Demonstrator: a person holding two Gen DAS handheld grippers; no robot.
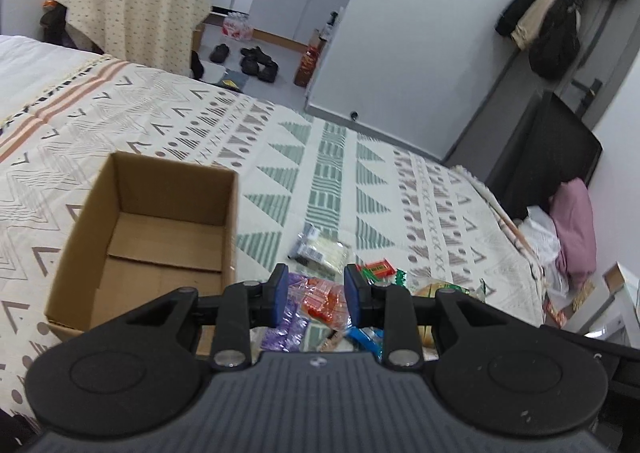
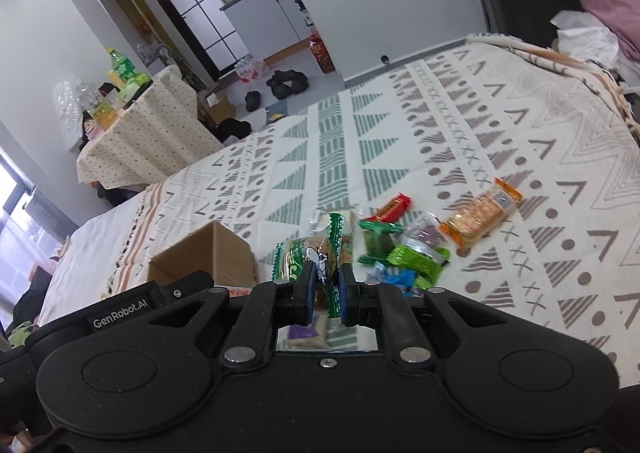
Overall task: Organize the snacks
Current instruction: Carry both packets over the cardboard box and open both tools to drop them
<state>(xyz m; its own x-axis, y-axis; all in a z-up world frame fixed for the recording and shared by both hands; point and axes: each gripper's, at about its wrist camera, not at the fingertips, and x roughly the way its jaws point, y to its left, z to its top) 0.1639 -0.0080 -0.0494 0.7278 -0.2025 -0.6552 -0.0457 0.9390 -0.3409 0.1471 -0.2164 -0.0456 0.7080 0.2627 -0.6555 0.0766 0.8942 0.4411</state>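
Where patterned bed cover [image 1: 280, 157] spreads: cardboard box [image 1: 160, 221] at left, open-topped, nothing visible inside. Right of box, left hand-held gripper [image 1: 316, 289], blue pads narrowly apart, hanging over orange-red packet [image 1: 324, 299] and purple packet [image 1: 292, 317]; contact with either unclear. Further right, right hand-held gripper [image 2: 325, 289], clamped on green-edged snack pack with cartoon dog [image 2: 312, 253]. Beyond, loose on bed: green packets [image 2: 404, 253], red bar [image 2: 390, 209], cracker sleeve [image 2: 480, 215] at far right.

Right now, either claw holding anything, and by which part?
Right claw pinches the green snack pack at its lower edge. Left claw: cannot tell.
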